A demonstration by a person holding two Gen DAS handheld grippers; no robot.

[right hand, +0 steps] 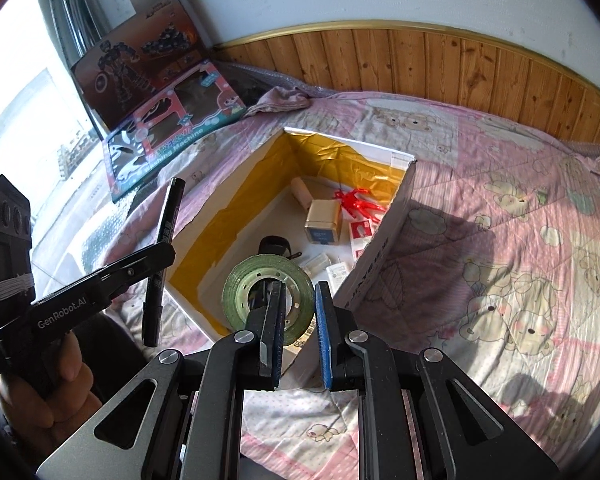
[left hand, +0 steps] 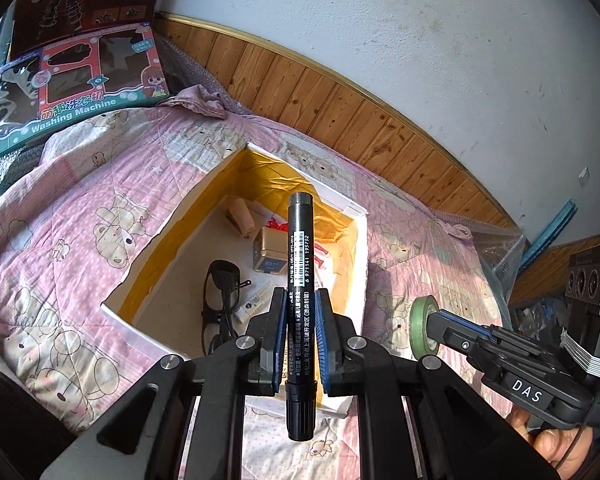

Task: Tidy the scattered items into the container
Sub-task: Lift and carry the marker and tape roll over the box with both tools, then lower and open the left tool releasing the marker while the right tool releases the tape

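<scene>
In the left wrist view, the left gripper stands in the lower centre of the frame, its two blue-padded fingers closed on a black marker. The marker is upright between the pads, its top end over the open box. In the right wrist view a hand holds this gripper at the lower left of the frame.

The right gripper is in the lower centre of its own view. It holds a roll of green tape on edge. One finger passes through the hole of the roll, but the grip is seen only partly, so I cannot tell how tightly the fingers close on it. In the left wrist view the tape is at the right of the frame, beside the box.

The box lies on a pink quilt with bear pictures, in the centre of both views. It is white outside, with gold lining on the inner walls. Inside lie black glasses, a small gold carton, a red figure and some small packets. In the upper left two toy boxes lean, and behind runs wooden panelling under a white wall.
</scene>
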